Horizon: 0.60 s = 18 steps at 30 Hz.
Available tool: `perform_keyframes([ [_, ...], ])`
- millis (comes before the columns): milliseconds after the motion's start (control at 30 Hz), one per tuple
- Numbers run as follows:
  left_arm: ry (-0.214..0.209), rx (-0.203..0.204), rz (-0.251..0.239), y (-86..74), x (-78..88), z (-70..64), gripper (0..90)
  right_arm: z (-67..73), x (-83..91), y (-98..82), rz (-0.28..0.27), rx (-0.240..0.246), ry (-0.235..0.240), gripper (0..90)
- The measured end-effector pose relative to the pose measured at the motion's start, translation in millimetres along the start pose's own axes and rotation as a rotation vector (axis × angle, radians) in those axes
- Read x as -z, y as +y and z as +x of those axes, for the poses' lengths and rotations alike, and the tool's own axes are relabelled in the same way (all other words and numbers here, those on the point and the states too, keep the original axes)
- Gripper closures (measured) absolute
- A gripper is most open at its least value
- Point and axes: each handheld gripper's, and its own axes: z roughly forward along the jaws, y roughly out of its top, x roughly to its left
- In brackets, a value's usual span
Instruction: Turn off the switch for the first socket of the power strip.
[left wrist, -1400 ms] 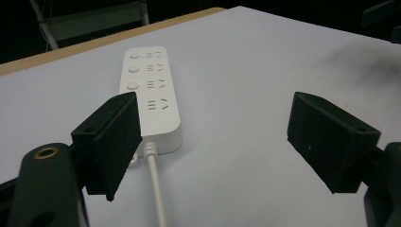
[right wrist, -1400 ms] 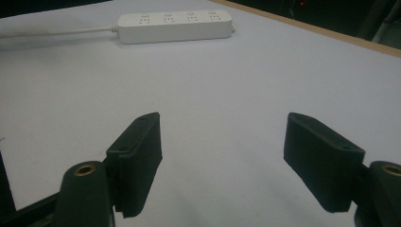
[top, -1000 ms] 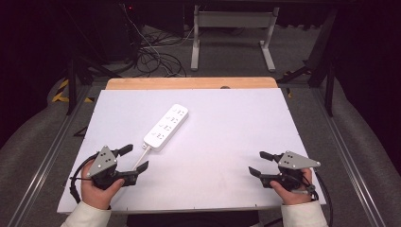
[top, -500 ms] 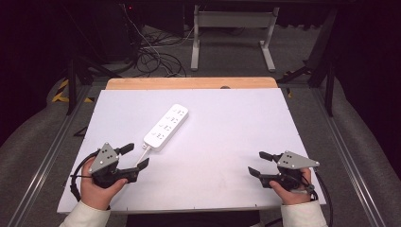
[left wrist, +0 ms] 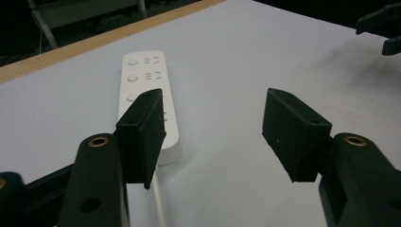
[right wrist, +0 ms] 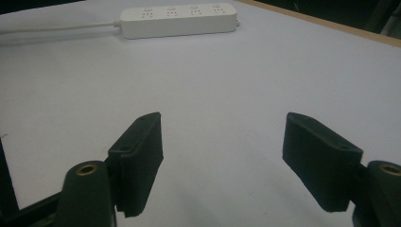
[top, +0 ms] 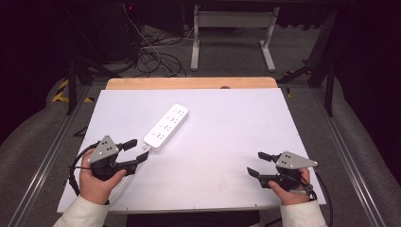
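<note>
High view shows us a white power strip (top: 166, 127) lying slantwise on the white table (top: 227, 123), left of centre, its cord end toward our left gripper (top: 135, 150). That gripper sits just beside the cord end; its jaws have just been closing yet stand apart with nothing between them. Left gripper view puts the strip (left wrist: 146, 94) ahead, partly behind one jaw. Our right gripper (top: 257, 163) rests well apart near the table's right front corner, jaws spread wide and empty.
</note>
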Motion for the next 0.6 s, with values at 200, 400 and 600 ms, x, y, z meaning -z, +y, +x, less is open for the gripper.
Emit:
perform_keyframes([
  [200,0.001,-0.015,0.008,13.2,-6.3,4.7,40.3,0.2,0.0,-0.2,0.001,0.001,0.000,29.9],
  [400,-0.004,-0.011,0.018,19.0,-10.5,6.4,40.2,0.3,-0.3,-0.4,0.003,0.001,0.000,29.8],
  [600,-0.007,-0.021,0.036,29.3,-15.9,11.6,40.3,0.6,-0.7,-0.4,0.005,0.001,0.000,29.8],
])
